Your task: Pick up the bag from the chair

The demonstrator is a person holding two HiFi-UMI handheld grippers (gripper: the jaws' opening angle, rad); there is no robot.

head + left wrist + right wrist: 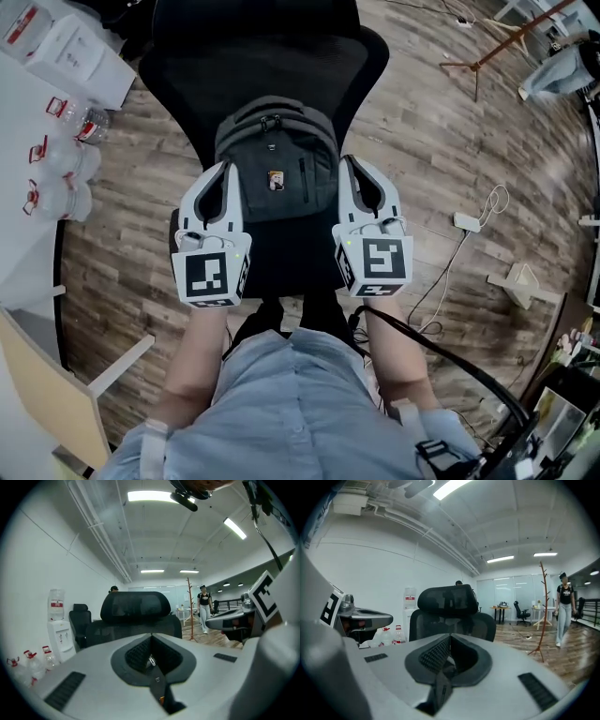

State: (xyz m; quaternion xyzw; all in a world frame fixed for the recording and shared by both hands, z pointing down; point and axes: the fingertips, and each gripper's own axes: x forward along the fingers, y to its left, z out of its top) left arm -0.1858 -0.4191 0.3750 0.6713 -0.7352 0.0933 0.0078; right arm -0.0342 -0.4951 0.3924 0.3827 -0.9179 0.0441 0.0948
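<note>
The person's two bare forearms are reaching straight forward, side by side, out of a light blue shirt (281, 422). Each hand is holding one claw level, with its marker cube turned up to the head camera. The left claw (228, 171) is pointing away from the person along the left side of the bag (278, 159). The right claw (344, 161) is doing the same along the right side. The head view cannot show if they are touching the bag. In each gripper view the two white jaws are pressing together, and only a thin dark line is showing between them.

The bag is sitting on the seat of the black chair (361, 56), right between the two claws. It is standing up tall and leaning on the backrest. Its long side is running from the seat up the backrest, with its top pointing away from the person. It is a dark grey backpack with a round top, a zip across the top and a small badge on the front, and the front is facing the person.

On the left, a white worktop (19, 234) is carrying clear bottles (70, 169) with red tags. On the right, a white cable (466, 222) is lying on the wood floor (422, 122). Far across the room, another person (204, 607) is standing near a wooden coat stand (189, 606).
</note>
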